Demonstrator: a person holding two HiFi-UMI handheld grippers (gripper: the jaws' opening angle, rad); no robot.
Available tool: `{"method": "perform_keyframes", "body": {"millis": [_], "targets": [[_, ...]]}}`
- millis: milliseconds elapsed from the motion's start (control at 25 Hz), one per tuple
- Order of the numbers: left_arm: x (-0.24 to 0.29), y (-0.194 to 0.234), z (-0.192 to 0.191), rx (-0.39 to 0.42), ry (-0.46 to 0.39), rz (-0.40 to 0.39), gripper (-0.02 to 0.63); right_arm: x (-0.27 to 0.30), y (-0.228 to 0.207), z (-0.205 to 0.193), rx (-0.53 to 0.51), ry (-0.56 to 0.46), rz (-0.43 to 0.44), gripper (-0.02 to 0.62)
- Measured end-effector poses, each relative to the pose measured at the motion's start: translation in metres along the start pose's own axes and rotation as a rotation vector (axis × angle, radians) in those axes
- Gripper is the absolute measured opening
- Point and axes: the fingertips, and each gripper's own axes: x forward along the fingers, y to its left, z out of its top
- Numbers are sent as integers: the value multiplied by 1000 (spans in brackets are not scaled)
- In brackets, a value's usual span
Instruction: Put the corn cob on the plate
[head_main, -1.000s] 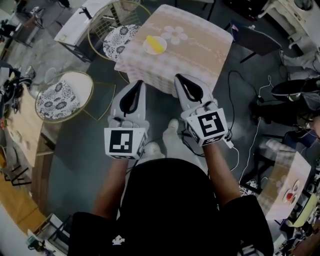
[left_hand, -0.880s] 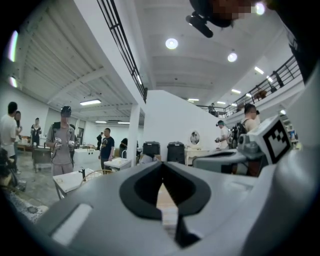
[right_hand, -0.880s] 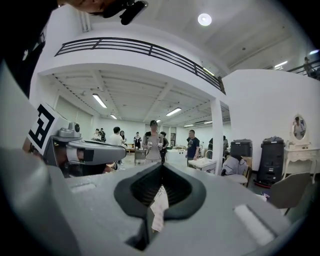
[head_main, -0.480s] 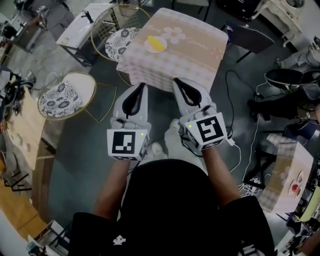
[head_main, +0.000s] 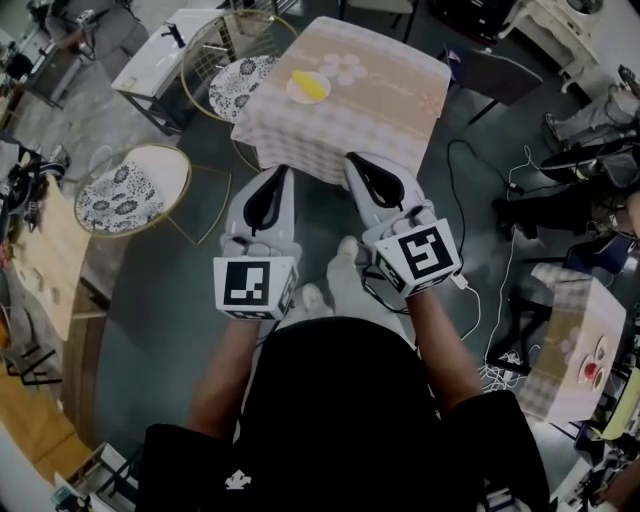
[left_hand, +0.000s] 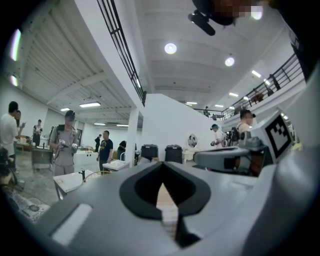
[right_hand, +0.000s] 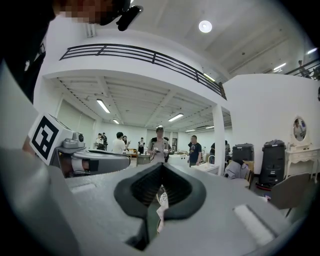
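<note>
Head view, left to right. A round cushioned chair (head_main: 130, 190) stands at mid-left, off the table. Lower centre: the left claw (head_main: 278, 172) has its tips together with nothing between them, and points up-frame toward the table (head_main: 380, 90) with the checked cloth. Upper centre: the yellow corn cob (head_main: 313, 88) lies on the white plate (head_main: 293, 93), on the table's left part, well apart from both claws. Just right of the left claw, the right claw (head_main: 353, 160) has its tips together and is empty. Its tip overlaps the table's near edge in the picture.
</note>
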Motion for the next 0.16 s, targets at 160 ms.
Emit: {"method": "perform_keyframes", "body": {"millis": [160], "targets": [[-2, -7, 0, 0, 0, 1, 8, -6, -4, 0, 17, -2, 9, 2]]}}
